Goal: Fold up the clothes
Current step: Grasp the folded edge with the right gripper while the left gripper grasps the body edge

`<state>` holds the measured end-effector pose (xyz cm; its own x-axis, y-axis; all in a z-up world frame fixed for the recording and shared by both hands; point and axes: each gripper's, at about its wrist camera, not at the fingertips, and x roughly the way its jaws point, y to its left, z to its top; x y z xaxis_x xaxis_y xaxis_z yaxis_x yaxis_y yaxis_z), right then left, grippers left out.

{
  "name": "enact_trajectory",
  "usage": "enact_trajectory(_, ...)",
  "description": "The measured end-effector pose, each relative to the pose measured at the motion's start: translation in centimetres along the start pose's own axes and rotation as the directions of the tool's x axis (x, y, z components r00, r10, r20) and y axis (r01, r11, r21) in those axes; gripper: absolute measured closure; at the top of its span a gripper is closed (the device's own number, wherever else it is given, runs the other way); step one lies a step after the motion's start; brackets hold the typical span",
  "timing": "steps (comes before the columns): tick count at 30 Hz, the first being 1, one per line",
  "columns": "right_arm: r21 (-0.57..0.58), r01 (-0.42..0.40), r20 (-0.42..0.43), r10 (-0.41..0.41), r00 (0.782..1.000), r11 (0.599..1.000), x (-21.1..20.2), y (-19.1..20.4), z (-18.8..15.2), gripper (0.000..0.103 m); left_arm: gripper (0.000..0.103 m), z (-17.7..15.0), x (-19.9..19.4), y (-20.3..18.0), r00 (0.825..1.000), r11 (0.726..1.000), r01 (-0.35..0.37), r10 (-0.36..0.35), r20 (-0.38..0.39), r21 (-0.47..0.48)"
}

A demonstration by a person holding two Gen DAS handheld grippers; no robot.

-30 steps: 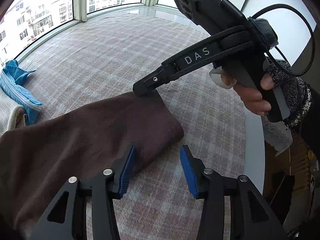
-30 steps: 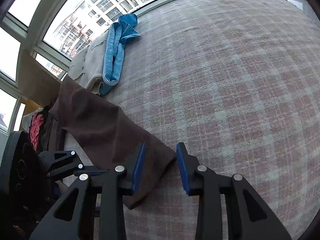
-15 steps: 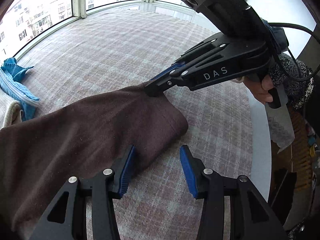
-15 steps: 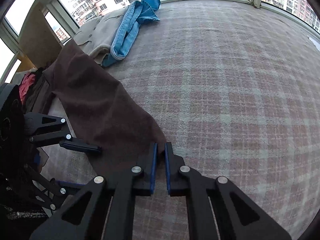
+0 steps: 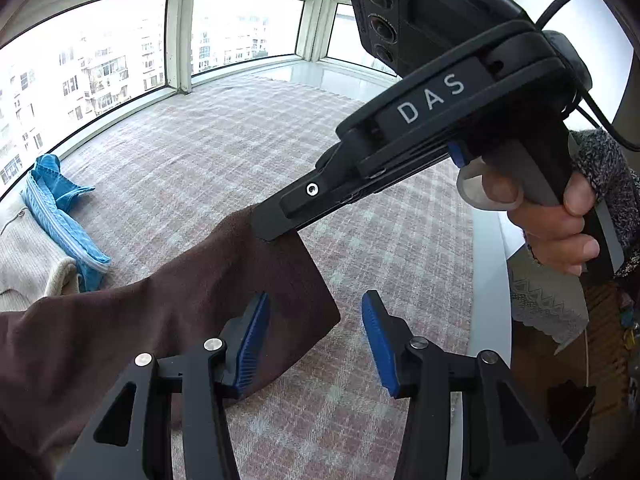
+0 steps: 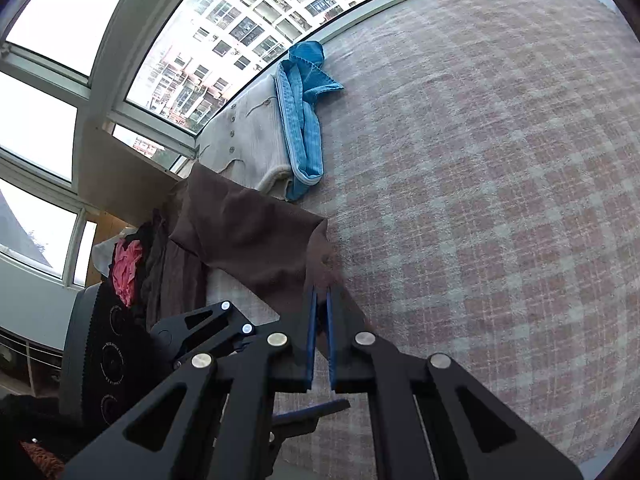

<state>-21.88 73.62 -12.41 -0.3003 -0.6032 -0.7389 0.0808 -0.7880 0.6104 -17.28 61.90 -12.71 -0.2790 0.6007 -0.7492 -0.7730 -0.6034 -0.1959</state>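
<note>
While the right tongs [image 6: 319,332] pinch a corner of the brown garment [image 5: 168,320], their blue pads nearly touching with the cloth between them, the left tongs [image 5: 316,340] stand wide open with nothing held; their left pad lies against the garment's hem at about 9 o'clock of the gap. In the left view the right tongs reach in from 2 o'clock and lift the far corner, so the hem hangs in a slanted edge above the checked bedcover [image 5: 224,148]. The garment stretches from that corner away toward 8 o'clock, where it runs out of view; in the right view its other end trails toward a heap of dark and pink clothes [image 6: 132,264] at 9 o'clock.

Judging by how it drapes and creases, the cloth is soft, limp and fairly light, thick enough to hold a pinch without slipping. It will sag between grips, so the near corner of the hem, just left of the open tongs, looks the sensible second hold. A cream cardigan [image 6: 248,140] and blue jeans [image 6: 302,116] lie near the window at 11 o'clock, well apart from the hem.
</note>
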Motion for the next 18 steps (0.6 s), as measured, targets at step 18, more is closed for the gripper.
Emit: enact_trajectory(18, 0.118, -0.199, -0.068, 0.208, 0.976, 0.973, 0.3, 2.9, -1.9, 0.098, 0.096, -1.0, -3.5, 1.3, 0.983, 0.998, -0.021, 0.032, 0.178, -0.063)
